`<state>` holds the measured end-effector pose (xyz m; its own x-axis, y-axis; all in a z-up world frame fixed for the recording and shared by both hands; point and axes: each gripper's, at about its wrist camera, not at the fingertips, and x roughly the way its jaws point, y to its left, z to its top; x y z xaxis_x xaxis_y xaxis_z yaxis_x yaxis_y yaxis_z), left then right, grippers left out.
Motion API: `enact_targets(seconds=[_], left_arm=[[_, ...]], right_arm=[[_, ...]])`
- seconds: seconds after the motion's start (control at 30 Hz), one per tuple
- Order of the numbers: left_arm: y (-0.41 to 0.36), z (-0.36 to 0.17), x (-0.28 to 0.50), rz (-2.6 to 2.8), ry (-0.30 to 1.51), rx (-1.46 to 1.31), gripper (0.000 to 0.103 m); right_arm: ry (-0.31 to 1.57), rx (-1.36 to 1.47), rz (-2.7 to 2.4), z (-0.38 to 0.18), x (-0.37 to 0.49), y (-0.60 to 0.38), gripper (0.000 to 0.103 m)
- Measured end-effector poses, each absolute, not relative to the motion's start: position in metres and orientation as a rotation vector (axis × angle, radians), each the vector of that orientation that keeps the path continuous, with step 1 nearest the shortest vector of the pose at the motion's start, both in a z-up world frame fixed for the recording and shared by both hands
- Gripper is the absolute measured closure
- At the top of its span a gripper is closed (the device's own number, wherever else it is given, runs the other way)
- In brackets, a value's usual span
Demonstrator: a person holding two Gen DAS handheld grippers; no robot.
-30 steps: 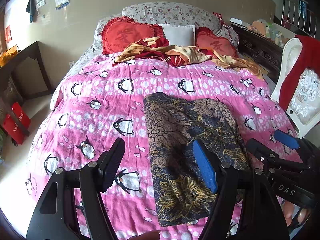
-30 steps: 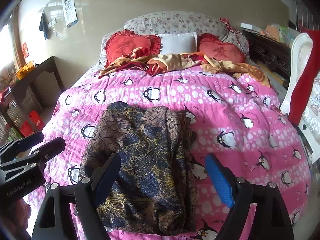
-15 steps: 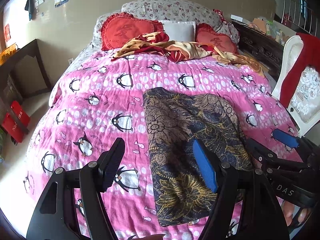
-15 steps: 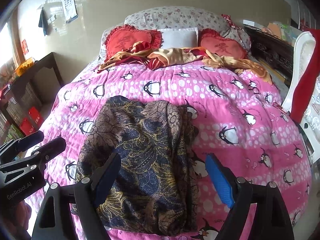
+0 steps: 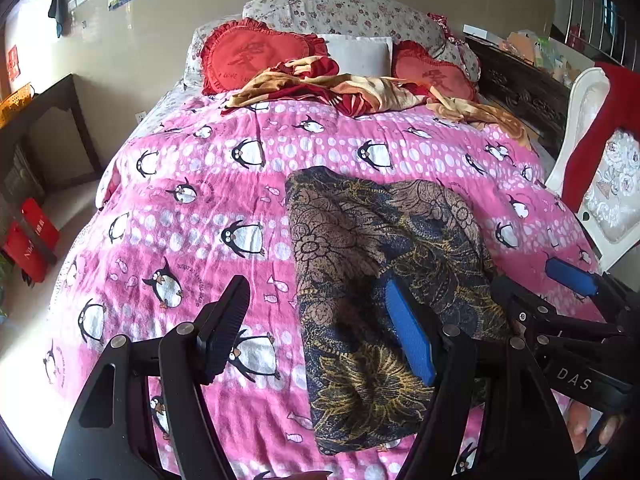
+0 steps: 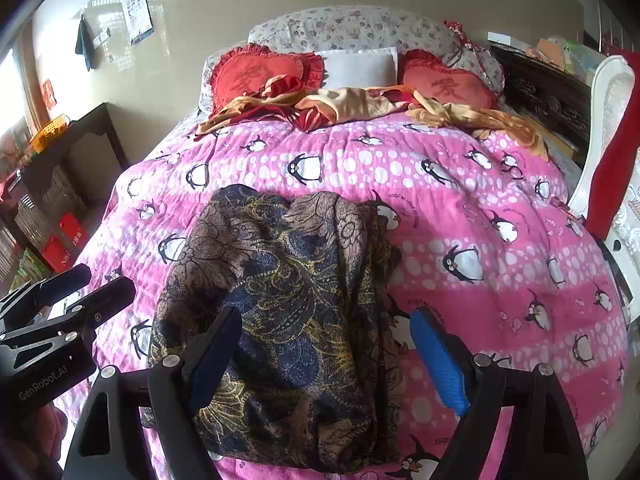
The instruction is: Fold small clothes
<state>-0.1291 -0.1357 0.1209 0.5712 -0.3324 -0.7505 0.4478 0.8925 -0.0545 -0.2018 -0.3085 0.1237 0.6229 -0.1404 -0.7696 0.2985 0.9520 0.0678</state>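
A dark blue, brown and gold patterned garment [image 5: 360,248] [image 6: 288,264] lies folded into a long rectangle on the pink penguin quilt [image 5: 200,216] [image 6: 480,240]. My left gripper [image 5: 316,300] hovers open above the garment's left edge, its blue pad over the cloth and its black pad over the quilt. My right gripper [image 6: 326,320] hovers open over the garment's near right part, with nothing pinched. Each gripper also shows in the other's view: the right gripper [image 5: 532,280] at the garment's right side, the left gripper [image 6: 100,282] at its left side.
Red heart cushions [image 5: 256,54], a white pillow [image 6: 360,66] and a crumpled orange-red blanket [image 5: 360,92] lie at the head of the bed. A white chair with a red cloth [image 5: 592,140] stands at the right. A dark table [image 6: 80,148] and red boxes [image 5: 32,240] are at the left.
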Motion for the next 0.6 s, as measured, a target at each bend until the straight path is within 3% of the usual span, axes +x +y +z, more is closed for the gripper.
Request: enact_targets(seconds=[0.6], left_arm=[[-0.139, 0.112, -0.122, -0.451, 0.874, 0.151, 0.032]], right_arm=[[0.903, 0.207, -0.247, 0.110, -0.195, -0.310, 0.019]])
